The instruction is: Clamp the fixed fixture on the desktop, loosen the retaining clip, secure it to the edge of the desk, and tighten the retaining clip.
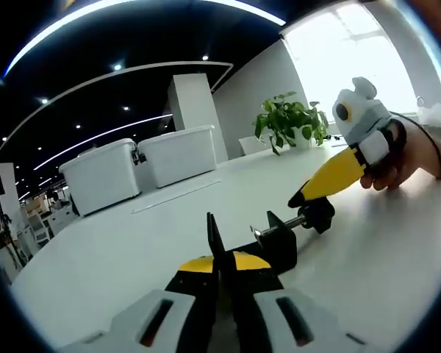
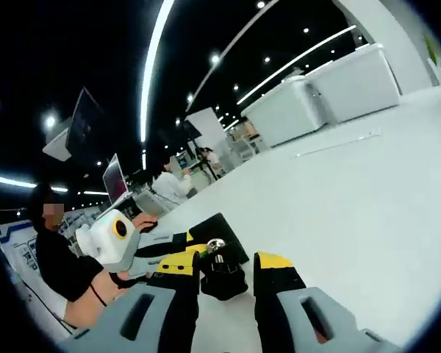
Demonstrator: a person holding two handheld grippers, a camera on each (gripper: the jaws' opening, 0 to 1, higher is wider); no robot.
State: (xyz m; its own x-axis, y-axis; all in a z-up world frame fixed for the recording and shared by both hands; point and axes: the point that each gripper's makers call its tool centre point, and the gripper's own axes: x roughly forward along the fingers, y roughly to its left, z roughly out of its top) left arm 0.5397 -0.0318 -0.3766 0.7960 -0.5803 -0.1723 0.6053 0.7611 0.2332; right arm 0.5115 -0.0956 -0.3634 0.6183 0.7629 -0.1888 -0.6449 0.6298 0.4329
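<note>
A black clamp fixture [image 1: 276,248] lies on the white table [image 1: 132,243]. Its silver screw [image 1: 279,226] ends in a black knob [image 1: 318,214]. My left gripper [image 1: 222,261] is shut on the clamp's thin black plate [image 1: 212,234], which stands up between the yellow-tipped jaws. My right gripper [image 1: 309,200] comes in from the right, held by a hand [image 1: 400,158], its yellow jaws closed on the knob. In the right gripper view the knob [image 2: 222,278] sits between my right gripper's [image 2: 226,265] jaws. The left gripper [image 2: 195,239] holds the plate [image 2: 222,226] from the left.
Two white lidded bins [image 1: 140,165] stand at the table's far side, with a potted plant [image 1: 290,121] to their right. Beyond the table edge are monitors [image 2: 114,178] and seated people [image 2: 173,184]. Open tabletop [image 2: 353,206] stretches to the right of the clamp.
</note>
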